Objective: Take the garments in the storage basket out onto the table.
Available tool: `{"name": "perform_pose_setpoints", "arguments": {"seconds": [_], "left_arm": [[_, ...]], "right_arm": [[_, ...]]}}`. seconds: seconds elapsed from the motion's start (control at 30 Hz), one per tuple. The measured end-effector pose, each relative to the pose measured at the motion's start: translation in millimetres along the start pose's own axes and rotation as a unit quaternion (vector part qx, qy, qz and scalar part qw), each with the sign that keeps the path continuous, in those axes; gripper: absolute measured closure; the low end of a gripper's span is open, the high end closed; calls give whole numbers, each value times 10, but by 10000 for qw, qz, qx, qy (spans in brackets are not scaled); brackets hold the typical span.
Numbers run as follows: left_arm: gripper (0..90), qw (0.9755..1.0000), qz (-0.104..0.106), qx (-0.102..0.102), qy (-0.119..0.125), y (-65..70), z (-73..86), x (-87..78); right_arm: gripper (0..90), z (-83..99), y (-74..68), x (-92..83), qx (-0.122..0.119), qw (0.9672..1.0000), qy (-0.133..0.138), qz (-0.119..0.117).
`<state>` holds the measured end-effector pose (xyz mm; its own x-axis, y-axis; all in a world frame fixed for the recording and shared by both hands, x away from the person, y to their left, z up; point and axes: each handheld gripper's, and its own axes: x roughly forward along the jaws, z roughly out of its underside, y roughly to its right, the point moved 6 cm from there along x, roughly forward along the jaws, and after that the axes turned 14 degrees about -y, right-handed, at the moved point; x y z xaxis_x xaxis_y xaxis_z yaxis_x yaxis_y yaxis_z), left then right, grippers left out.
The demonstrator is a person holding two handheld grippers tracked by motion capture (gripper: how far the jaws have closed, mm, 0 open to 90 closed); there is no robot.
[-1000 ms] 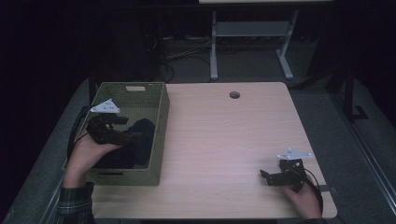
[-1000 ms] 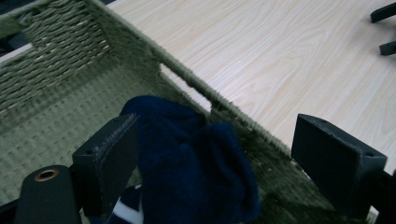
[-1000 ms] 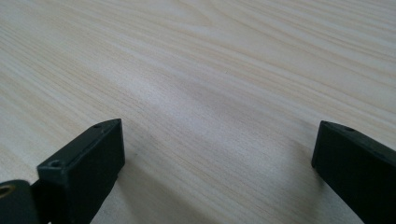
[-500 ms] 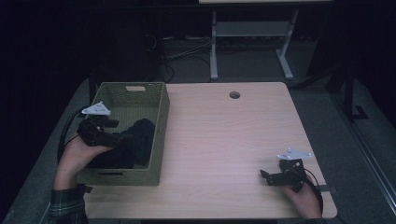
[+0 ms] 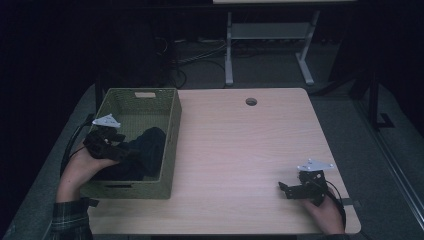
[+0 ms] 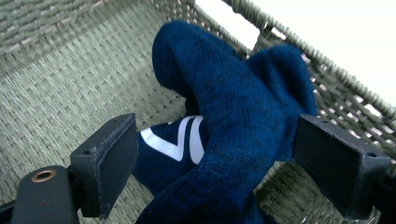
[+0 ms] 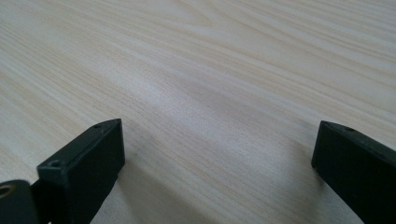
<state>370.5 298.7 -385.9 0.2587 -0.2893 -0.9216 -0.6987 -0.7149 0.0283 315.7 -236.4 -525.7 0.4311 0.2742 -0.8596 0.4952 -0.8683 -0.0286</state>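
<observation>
At the frame's left, the left tongs (image 6: 212, 163) hang spread apart around a navy knit garment (image 6: 233, 116) heaped in the green wicker basket (image 5: 142, 102), seemingly placed to grip it. Right tongs (image 7: 215, 168) rest apart, empty, on the surface (image 5: 240, 150) at lower right.

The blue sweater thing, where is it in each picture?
High view: the dark blue knit garment lies in the green woven basket at the table's left, by the left gripper.
Left gripper view: it is in the middle, between the open jaws, white stripes showing.
Right gripper view: bare wooden tabletop between open jaws.
Shared landmark: the basket's woven wall.
</observation>
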Motion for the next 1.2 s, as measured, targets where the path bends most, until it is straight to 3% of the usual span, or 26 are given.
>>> {"name": "perform_pose_setpoints", "arguments": {"seconds": [0.23,0.6,0.87,1.03,1.1,1.13,1.17,1.2], "left_arm": [[139,9996,51,65,-282,-10,48,99],[154,9989,91,78,-444,-30,84,156],[265,9989,97,101,-458,-48,112,146],[483,9985,214,112,-501,-56,126,145],[518,9982,294,124,-503,-45,131,139],[595,9981,339,143,-499,-40,132,136],[595,9980,392,141,-485,-32,130,132],[673,9977,449,160,-489,-26,129,124]], "right_arm": [[24,0,0,0,-1,10000,0,0],[24,0,0,0,-1,10000,1,0],[24,0,0,0,1,10000,0,-1],[24,0,0,0,-1,10000,0,0],[24,0,0,0,-1,10000,0,0],[24,0,0,0,-1,10000,0,-1],[24,0,0,0,-1,10000,0,-1],[24,0,0,0,0,10000,0,-1]]}}
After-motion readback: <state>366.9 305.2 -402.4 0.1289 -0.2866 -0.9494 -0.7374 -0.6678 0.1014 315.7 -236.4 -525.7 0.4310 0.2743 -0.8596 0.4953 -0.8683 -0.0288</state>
